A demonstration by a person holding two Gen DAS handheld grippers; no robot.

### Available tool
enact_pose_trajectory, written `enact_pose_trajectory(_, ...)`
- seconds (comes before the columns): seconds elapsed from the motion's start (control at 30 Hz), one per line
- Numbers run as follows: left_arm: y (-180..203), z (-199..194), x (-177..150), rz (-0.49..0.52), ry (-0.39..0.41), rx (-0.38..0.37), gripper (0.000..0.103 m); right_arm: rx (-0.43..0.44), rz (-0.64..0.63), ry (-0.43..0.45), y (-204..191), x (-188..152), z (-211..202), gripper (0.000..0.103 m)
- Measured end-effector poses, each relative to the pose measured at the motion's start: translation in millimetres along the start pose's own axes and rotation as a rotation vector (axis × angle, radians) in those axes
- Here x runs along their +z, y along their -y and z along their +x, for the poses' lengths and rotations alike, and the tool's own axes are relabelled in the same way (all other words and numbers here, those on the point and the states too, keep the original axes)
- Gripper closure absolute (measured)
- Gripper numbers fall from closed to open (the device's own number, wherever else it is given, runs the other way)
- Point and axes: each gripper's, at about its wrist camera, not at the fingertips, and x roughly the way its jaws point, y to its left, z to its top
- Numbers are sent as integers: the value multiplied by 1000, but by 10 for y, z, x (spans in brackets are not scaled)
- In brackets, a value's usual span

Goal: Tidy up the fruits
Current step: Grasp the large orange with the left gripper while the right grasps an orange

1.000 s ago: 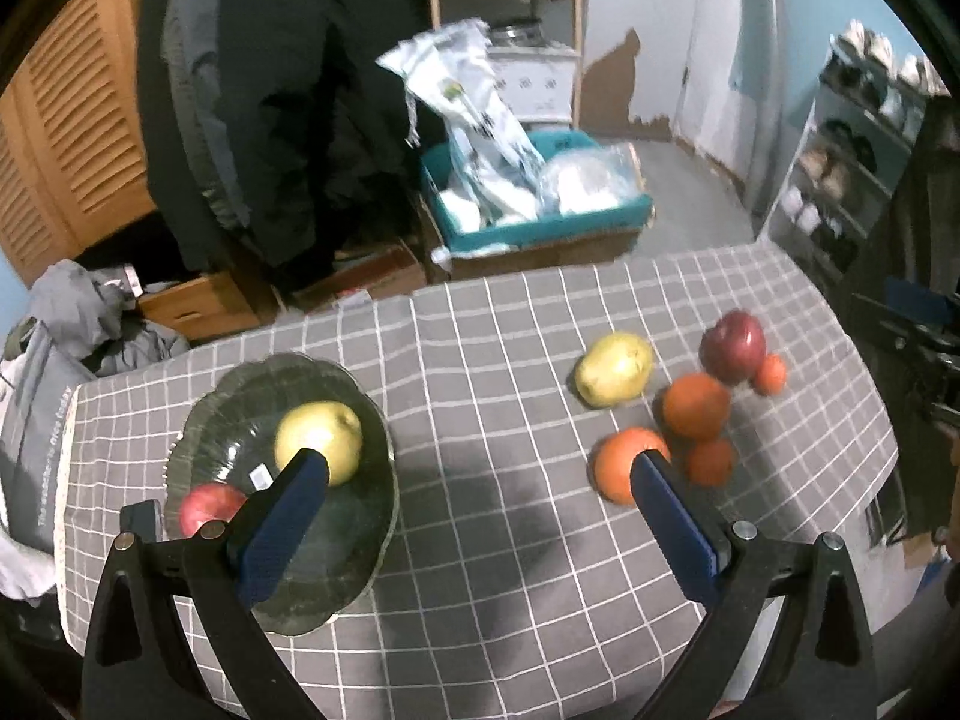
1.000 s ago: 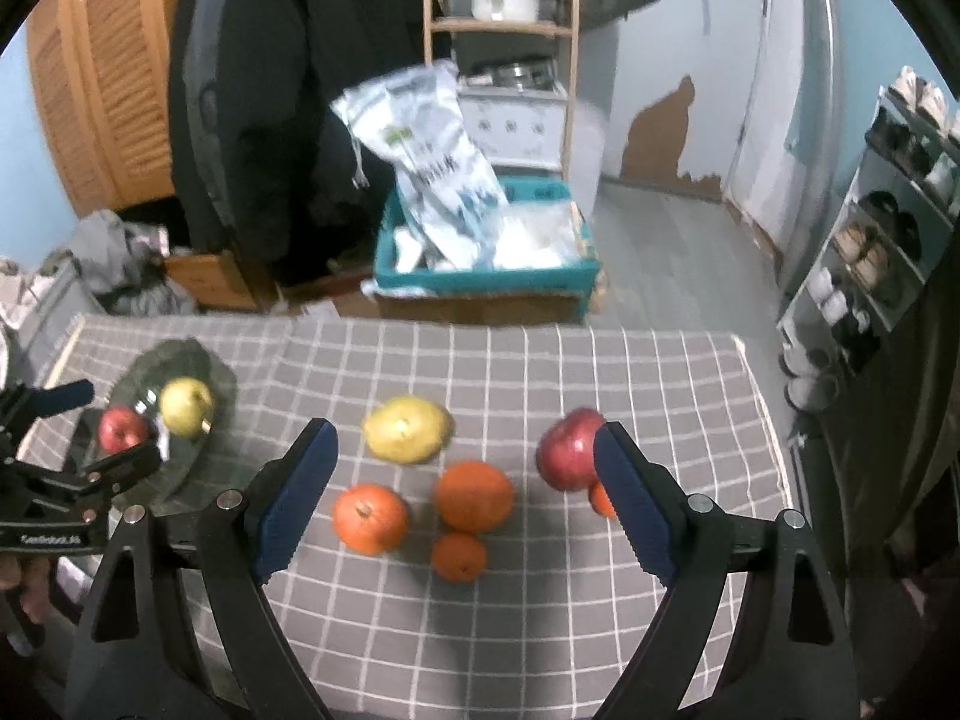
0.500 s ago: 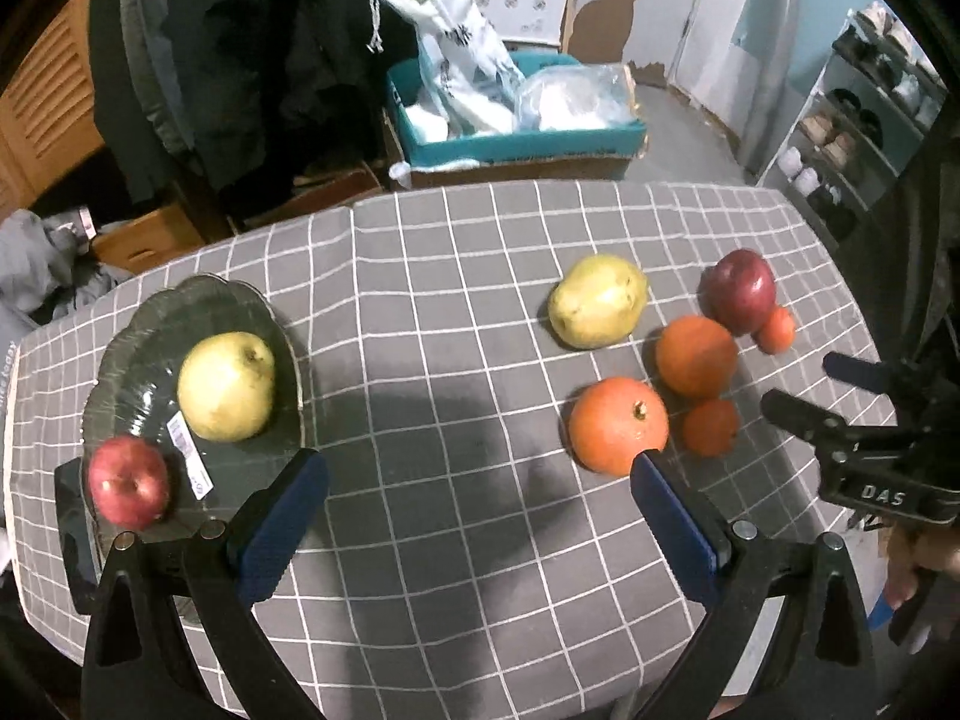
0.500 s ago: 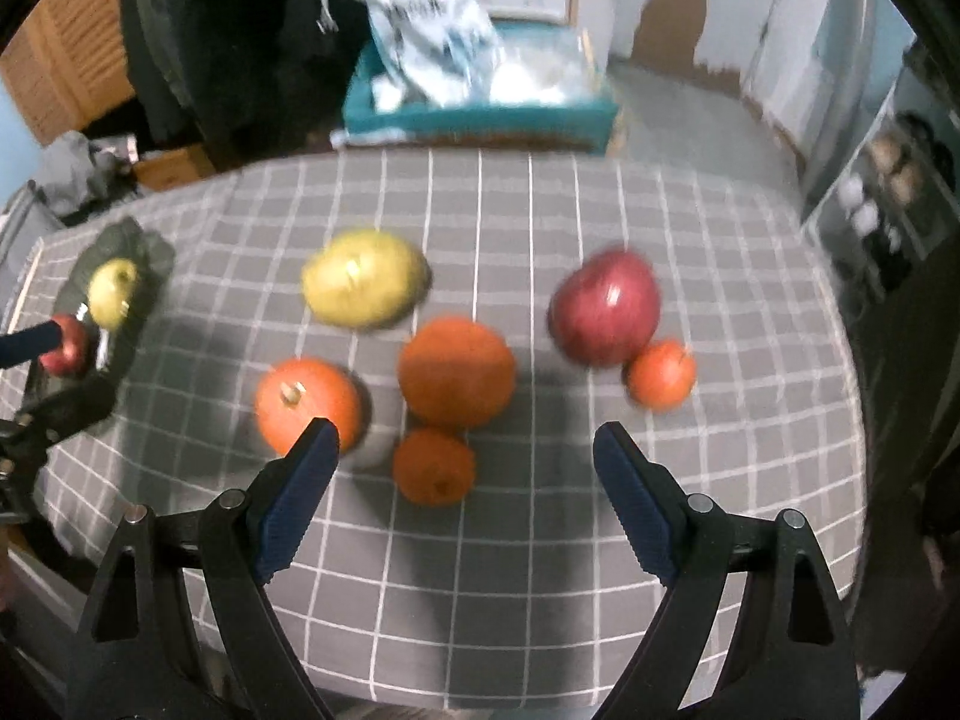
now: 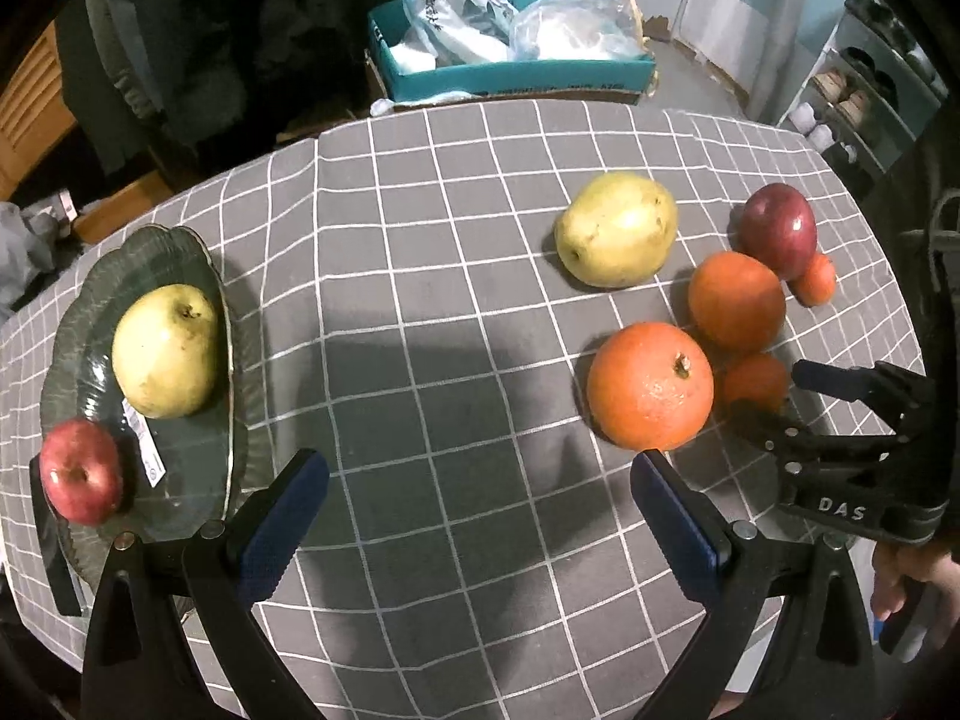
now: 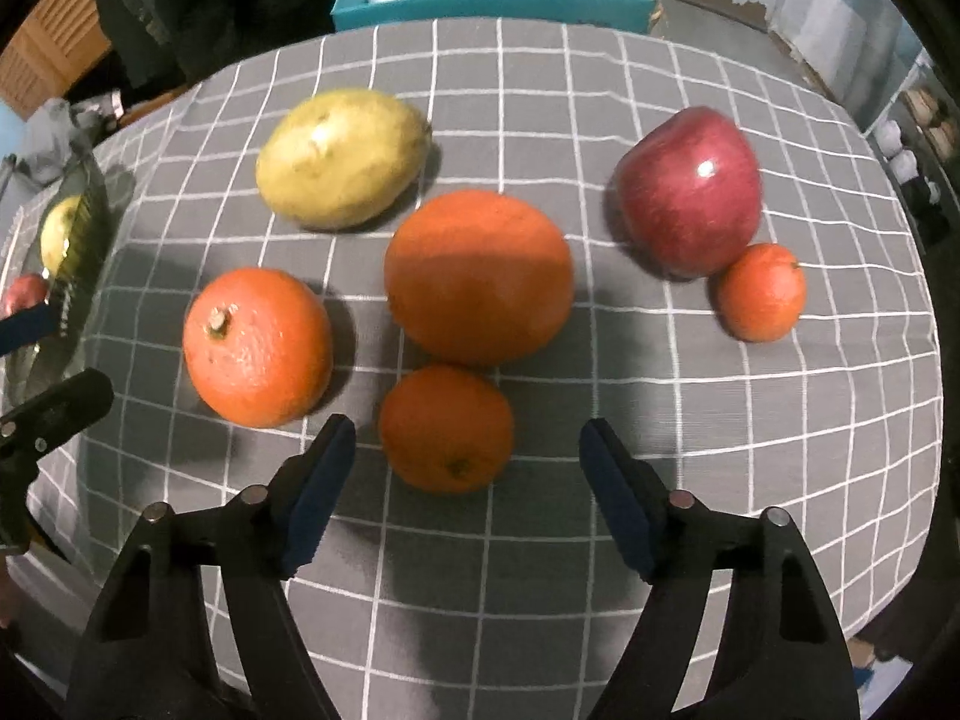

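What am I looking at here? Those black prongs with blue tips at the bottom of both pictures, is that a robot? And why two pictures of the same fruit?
No robot: a person holds a hand tool with two fingers in each hand, and each tool carries a wide-angle camera looking along its fingers. One picture comes from the left claw, the other from the right claw. Both are open and hold nothing. On the checked tablecloth lie a pear, a red apple and four oranges; the right claw is lined up with the small orange nearest it. To the left, a glass plate holds another pear and apple.
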Motion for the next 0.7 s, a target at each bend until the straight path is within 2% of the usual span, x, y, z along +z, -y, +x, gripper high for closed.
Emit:
enact_pose_trajectory(0.07, 9, 19, -1, 3, -2, -3, 1, 4, -4, -19, -2, -6, 63, 34)
enact_pose_trajectory(0.2, 52, 18, 19, 6, -1, -21, 1, 19, -13, -27, -27, -14, 106, 57)
enact_pose_trajectory(0.23, 59, 23, 25, 7, -1, -23, 1, 18, -22, -23, -42, -21, 92, 59)
enact_pose_trajectory(0.43, 182, 45, 67, 23, 2, -50, 1, -3, -34, -16, 22, -118, -9, 60)
enact_pose_trajectory(0.7, 439, 190, 192, 37, -16, -82, 1, -26, 55, 27, 412, -173, -246, 60)
